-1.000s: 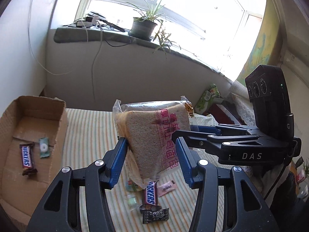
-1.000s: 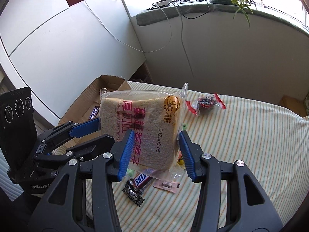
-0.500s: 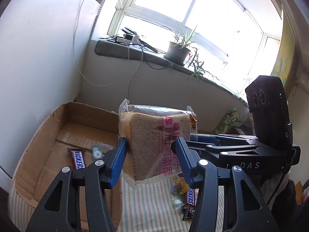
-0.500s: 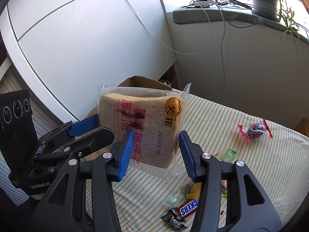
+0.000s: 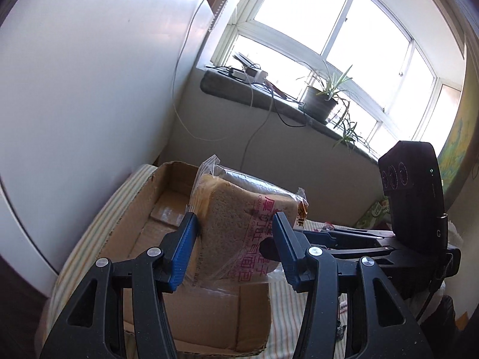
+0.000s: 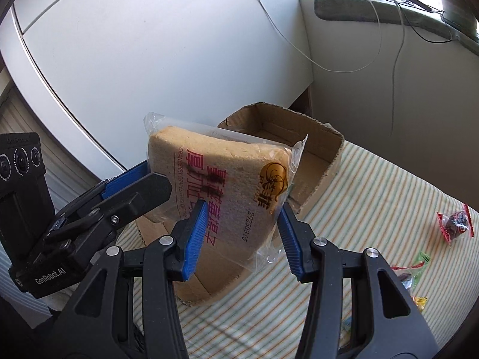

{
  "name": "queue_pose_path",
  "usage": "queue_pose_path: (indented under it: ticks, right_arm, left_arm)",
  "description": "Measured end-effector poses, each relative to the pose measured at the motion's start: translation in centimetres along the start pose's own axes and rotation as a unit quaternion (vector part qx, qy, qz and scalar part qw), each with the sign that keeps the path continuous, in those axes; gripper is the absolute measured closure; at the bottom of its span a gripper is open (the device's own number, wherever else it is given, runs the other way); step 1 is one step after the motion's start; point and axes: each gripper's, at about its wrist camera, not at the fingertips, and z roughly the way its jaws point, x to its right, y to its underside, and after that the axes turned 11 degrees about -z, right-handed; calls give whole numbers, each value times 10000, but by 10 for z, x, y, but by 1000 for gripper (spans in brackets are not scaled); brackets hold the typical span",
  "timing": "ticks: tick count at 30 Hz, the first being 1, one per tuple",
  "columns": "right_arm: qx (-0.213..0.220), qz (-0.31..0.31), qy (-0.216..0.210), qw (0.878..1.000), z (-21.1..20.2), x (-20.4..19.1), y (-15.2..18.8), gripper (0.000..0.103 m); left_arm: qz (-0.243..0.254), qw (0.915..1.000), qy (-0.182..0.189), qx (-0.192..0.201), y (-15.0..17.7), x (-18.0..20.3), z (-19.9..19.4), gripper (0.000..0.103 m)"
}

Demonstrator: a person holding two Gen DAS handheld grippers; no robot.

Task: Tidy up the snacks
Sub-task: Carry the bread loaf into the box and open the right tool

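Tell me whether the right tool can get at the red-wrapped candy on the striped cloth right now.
Probably not: the right tool is shut on the bread pack, shared with the left tool. The red-wrapped candy lies unobstructed.

The bread bag [image 5: 239, 227] hides most of the box floor [image 5: 167, 209].

Glossy clear plastic bread bag [image 6: 221, 185]; matt brown cardboard box [image 6: 326, 161]; striped cloth worktop [image 6: 374, 209]; ribbed blue gripper pads [image 6: 196, 236].
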Motion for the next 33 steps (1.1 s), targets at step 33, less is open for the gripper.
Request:
queue_pose_path:
  ticks: [33]
  right_arm:
    - [-18, -111, 264, 9996, 0, 1, 1, 53]
  left_arm:
    - [-81, 9998, -169, 48, -6, -11, 0, 54]
